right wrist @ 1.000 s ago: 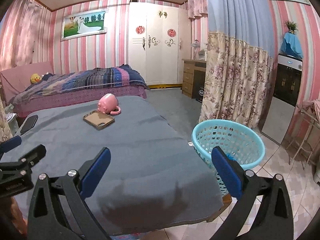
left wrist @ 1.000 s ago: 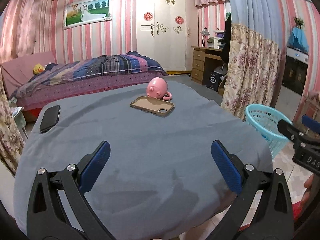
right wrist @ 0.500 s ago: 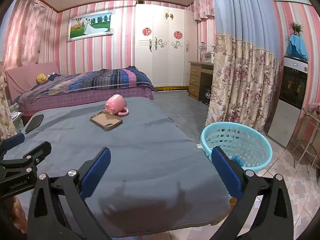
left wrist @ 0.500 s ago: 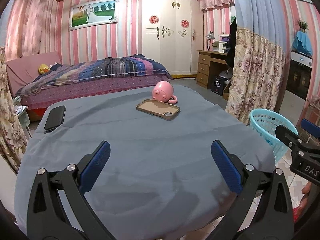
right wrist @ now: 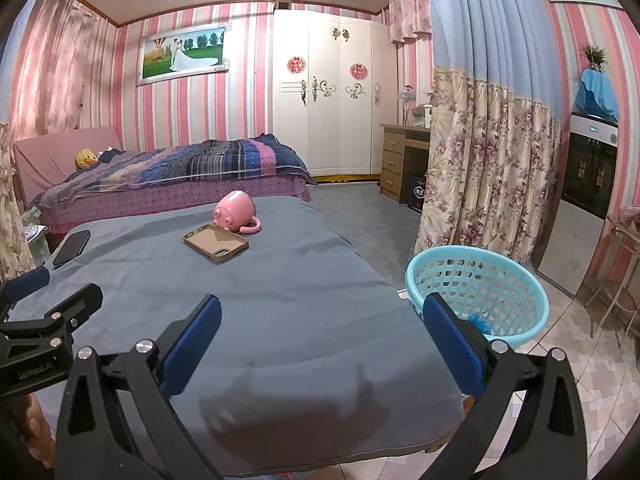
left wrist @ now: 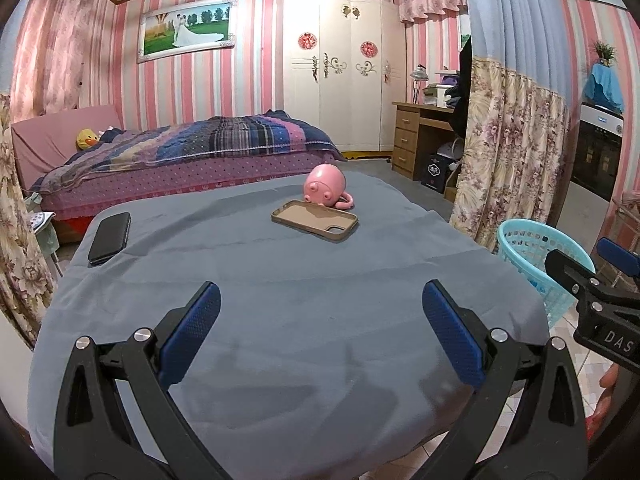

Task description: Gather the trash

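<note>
A light blue mesh basket (right wrist: 478, 292) stands on the floor to the right of the table, with a small blue scrap (right wrist: 478, 322) lying inside it; the basket (left wrist: 532, 256) also shows in the left wrist view. My left gripper (left wrist: 320, 330) hangs open over the near part of the grey tablecloth (left wrist: 280, 280), holding nothing. My right gripper (right wrist: 322, 332) is open too, above the table's near right corner with its right finger in front of the basket. No loose trash shows on the cloth.
On the cloth lie a pink mug on its side (left wrist: 324, 186), a tan phone case (left wrist: 316, 220) and a black phone (left wrist: 110, 236). A bed (left wrist: 180, 160) is behind, a floral curtain (right wrist: 488, 168) to the right, tiled floor (right wrist: 560, 336) around the basket.
Both views have risen and tilted up a little, so more ceiling shows. The grippers stay open and nothing on the table has moved.
</note>
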### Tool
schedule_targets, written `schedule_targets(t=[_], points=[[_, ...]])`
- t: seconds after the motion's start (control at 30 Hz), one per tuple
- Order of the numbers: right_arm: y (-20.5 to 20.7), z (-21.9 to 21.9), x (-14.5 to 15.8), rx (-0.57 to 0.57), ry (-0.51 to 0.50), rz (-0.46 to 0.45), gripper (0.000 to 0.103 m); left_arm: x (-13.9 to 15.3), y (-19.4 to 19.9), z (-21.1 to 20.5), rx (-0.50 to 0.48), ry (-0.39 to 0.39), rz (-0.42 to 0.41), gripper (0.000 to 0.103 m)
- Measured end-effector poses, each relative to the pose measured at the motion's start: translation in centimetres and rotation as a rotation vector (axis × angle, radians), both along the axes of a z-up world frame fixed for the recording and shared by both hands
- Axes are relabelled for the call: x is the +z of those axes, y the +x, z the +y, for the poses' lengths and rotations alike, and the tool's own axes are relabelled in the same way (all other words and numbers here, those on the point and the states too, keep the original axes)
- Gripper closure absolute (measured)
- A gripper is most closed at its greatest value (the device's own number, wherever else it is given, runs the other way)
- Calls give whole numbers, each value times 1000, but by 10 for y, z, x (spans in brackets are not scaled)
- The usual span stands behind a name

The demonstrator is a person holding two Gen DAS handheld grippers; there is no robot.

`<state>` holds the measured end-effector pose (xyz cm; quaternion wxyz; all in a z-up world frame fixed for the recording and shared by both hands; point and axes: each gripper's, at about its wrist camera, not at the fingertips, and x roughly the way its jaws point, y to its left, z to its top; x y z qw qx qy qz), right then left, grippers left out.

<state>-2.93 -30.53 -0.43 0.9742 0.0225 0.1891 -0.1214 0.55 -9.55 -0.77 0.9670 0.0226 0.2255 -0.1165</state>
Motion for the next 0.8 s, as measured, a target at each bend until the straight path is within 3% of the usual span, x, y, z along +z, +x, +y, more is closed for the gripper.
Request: schedule_targets(t=[0.8], points=[[0, 0, 2, -3, 7, -8, 5, 1, 0, 0, 7, 4, -6, 5]])
